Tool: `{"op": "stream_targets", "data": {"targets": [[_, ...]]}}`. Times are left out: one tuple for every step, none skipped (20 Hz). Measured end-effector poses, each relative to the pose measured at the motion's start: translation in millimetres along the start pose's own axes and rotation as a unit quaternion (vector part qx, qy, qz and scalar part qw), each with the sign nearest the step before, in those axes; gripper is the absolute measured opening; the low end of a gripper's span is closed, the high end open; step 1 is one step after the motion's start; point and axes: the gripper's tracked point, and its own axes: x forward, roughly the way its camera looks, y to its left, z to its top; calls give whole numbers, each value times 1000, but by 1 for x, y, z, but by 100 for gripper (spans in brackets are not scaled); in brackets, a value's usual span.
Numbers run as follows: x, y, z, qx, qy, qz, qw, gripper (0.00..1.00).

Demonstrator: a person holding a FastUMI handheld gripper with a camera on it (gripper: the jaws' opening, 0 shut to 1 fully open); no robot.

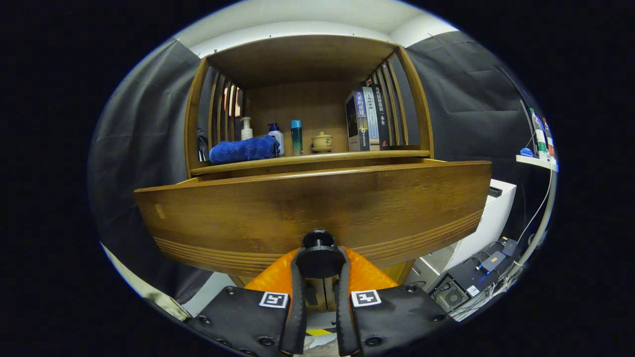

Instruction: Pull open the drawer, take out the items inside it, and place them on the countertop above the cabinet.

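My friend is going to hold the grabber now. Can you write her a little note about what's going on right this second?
Tool: both fingers closed on the round drawer knob.
Drawer: its wooden front stands out from the cabinet, so it is at least partly pulled open. Its inside is hidden from here.
Countertop: holds a blue towel, bottles, a small lidded pot and books.
Done: knob gripped, pull begun.
Left: finish opening, lift the items out, set them on the countertop.

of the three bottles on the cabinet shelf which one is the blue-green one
The slim teal bottle, standing nearest the small ceramic pot; the other two bottles are white with pump tops.
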Motion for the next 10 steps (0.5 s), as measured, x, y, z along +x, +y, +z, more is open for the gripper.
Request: {"op": "stream_targets", "data": {"targets": [[-2,0,0,0,1,-1,1000,33],[-4,1,-1,-1,0,-1,1000,33],[-5,1,-1,-1,0,-4,1000,33],[-6,1,-1,1,0,-4,1000,33],[-7,2,-2,2,1,-4,1000,33],[-7,1,-2,1,0,-4,1000,33],[-9,0,-3,-2,0,-4,1000,33],[-11,0,-3,-4,-1,-5,1000,33],[-14,1,-4,-4,-1,-4,1000,33],[-16,1,-4,-4,-3,-4,1000,33]]}}
